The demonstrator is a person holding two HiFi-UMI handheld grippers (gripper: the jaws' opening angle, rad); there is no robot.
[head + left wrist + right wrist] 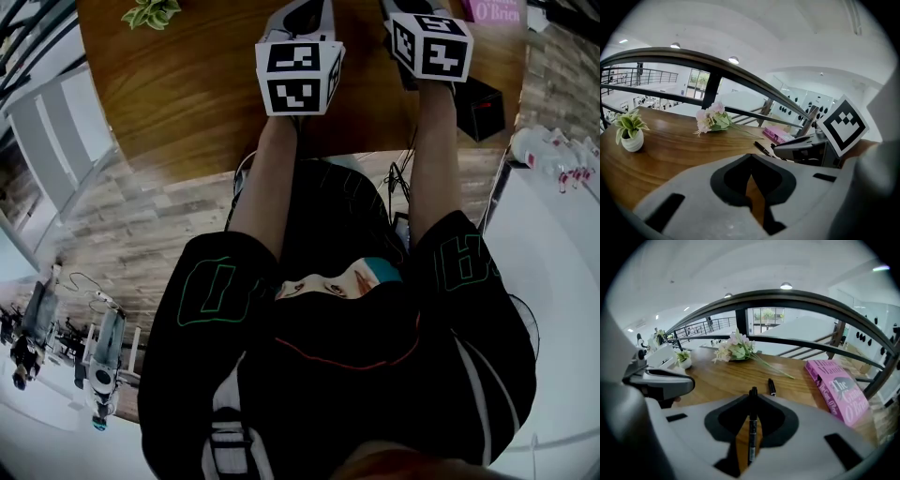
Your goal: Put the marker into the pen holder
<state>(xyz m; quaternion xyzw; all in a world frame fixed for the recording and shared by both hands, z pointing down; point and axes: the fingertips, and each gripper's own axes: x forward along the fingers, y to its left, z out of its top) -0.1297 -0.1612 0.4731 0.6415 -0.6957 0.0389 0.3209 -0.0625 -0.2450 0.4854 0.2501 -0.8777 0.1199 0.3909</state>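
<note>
In the right gripper view a thin black marker (752,437) stands lengthwise between the jaws, its tip poking past them. My right gripper (753,397) is shut on it above the wooden table (722,378). My left gripper (751,159) is shut with nothing in it, just left of the right one. In the head view only the marker cubes of the left gripper (300,75) and the right gripper (431,45) show, at the table's near edge. No pen holder shows in any view.
A short black pen or cap (772,386) lies ahead of the right jaws. A pink book (836,390) lies to the right, a spray of flowers (738,350) farther back, and a small potted plant (630,133) at the left. A black box (483,108) sits by the table's right edge.
</note>
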